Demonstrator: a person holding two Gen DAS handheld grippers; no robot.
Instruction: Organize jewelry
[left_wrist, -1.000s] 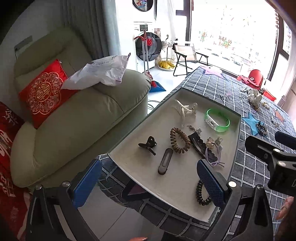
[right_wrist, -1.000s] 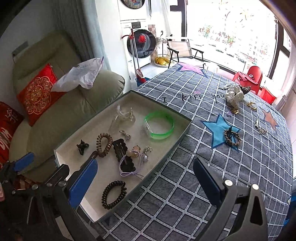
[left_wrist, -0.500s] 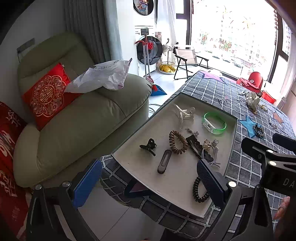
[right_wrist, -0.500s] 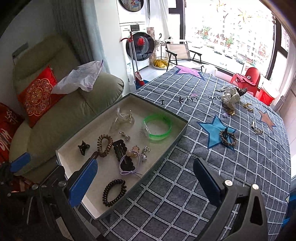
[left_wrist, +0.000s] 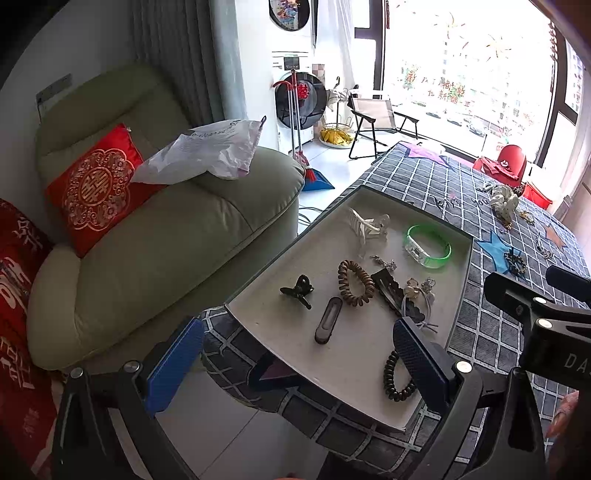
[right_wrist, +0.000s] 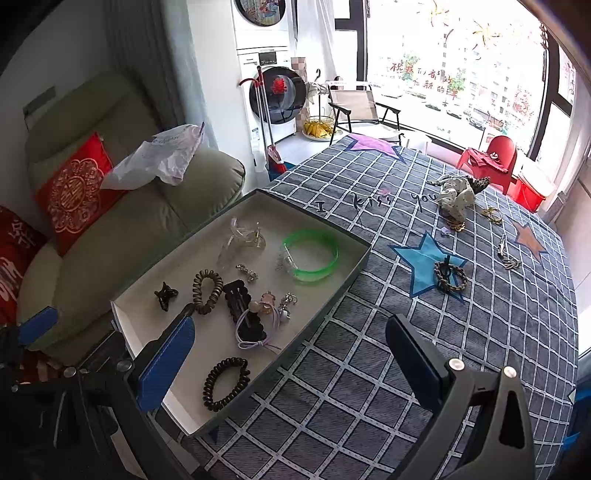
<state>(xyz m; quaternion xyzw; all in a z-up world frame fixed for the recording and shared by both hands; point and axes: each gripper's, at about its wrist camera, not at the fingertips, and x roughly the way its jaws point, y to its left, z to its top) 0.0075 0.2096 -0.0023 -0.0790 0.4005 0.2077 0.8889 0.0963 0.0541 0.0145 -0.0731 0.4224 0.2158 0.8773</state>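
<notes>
A shallow grey-walled tray (right_wrist: 360, 258) (left_wrist: 463, 291) lies on the checked tablecloth and holds a green bangle (right_wrist: 312, 254) (left_wrist: 428, 245), a brown coil tie (right_wrist: 207, 286), a black coil tie (right_wrist: 225, 382) (left_wrist: 397, 378), a small black claw clip (left_wrist: 297, 290), a dark barrette (left_wrist: 327, 319) and several other hair pieces. Loose on the cloth beyond the tray are a braided bracelet (right_wrist: 450, 276), a cream scrunchie (right_wrist: 456, 197) and small gold pieces (right_wrist: 491, 214). My left gripper (left_wrist: 295, 354) hovers open over the tray's near corner. My right gripper (right_wrist: 291, 354) is open above the tray's near right wall. Both are empty.
A green armchair (left_wrist: 147, 240) with a red cushion (left_wrist: 92, 188) and a plastic bag (left_wrist: 207, 151) stands left of the table. A folding chair (right_wrist: 360, 107), a washing machine (right_wrist: 277, 92) and a red child's chair (right_wrist: 495, 155) are behind. The right gripper's body (left_wrist: 543, 321) shows at the left view's right edge.
Both grippers have drawn back and risen, so the tray and table look smaller and lower. Nothing was taken hold of; the jaws stay open.
</notes>
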